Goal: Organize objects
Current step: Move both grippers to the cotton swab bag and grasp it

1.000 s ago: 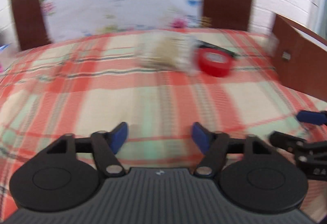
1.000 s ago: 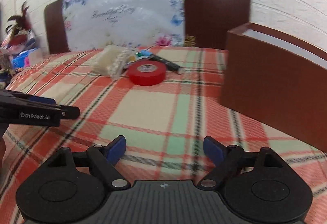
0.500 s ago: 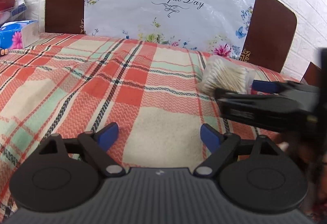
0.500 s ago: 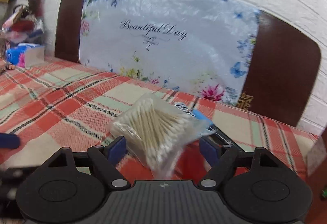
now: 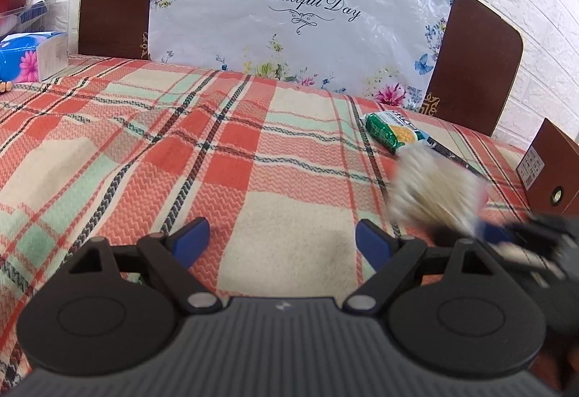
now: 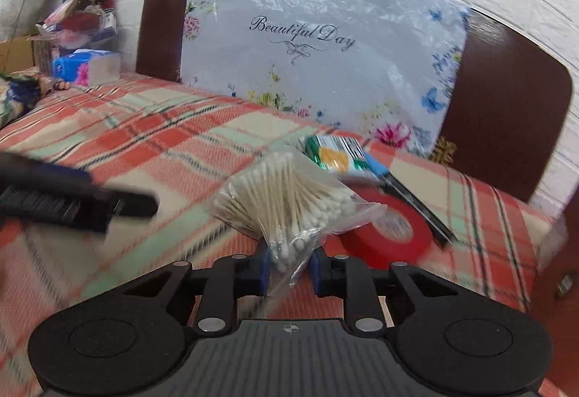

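In right tool [image 6: 288, 270] — one swab bag [image 6: 289, 201], closing

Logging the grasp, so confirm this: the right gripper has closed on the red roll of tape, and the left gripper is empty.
Not the tape. In the right wrist view the right gripper is closing on the clear plastic bag of cotton swabs; the red roll of tape lies behind it on the cloth. The left gripper is empty.

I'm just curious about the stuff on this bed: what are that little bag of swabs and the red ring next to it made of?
The bag of swabs looks like thin clear plastic film, glossy and crinkled, with pale wooden-looking sticks and white, probably cotton, tips showing through. The red ring seems a roll of smooth, slightly shiny plastic tape, likely vinyl.
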Demonstrator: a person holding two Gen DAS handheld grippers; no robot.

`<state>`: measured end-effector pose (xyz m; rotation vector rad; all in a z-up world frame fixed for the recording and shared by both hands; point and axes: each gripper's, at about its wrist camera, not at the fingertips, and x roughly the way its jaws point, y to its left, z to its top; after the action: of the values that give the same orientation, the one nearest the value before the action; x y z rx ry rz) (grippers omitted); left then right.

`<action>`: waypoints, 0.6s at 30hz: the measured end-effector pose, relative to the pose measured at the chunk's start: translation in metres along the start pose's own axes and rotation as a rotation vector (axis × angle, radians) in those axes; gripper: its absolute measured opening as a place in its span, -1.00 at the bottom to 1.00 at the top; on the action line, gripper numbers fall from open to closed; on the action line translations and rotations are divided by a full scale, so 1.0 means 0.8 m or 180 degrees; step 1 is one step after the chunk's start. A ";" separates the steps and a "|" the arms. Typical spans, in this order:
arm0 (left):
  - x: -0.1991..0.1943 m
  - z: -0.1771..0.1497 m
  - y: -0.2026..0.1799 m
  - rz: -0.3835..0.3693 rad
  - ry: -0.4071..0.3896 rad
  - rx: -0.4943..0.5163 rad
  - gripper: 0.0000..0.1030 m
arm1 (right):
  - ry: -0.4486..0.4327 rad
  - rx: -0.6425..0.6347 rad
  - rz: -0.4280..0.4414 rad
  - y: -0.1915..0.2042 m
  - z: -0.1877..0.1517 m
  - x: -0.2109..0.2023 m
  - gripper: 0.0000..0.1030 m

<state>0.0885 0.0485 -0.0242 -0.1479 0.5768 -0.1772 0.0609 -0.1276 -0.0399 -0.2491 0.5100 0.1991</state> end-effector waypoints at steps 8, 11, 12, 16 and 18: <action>-0.001 -0.001 -0.016 0.0128 0.0092 0.0230 0.74 | 0.0136 -0.0041 -0.0340 -0.022 -0.091 -0.131 -0.64; -0.005 0.000 -0.031 0.0034 0.0184 0.0265 0.74 | 0.0154 0.0102 -0.0513 -0.031 -0.112 -0.161 -0.61; -0.010 0.001 -0.037 -0.0156 0.0223 0.0155 0.74 | 0.0135 0.0140 -0.0543 -0.033 -0.115 -0.166 -0.53; -0.028 0.002 -0.087 -0.0935 0.0401 -0.0063 0.73 | 0.0124 0.0271 -0.0567 -0.039 -0.116 -0.167 -0.23; -0.038 0.001 -0.119 -0.1222 0.0427 0.0067 0.74 | 0.0128 0.0354 -0.0565 -0.042 -0.117 -0.165 0.09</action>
<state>0.0522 -0.0379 0.0107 -0.2270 0.6765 -0.5688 -0.0860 -0.2029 -0.0457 -0.1888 0.5341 -0.0072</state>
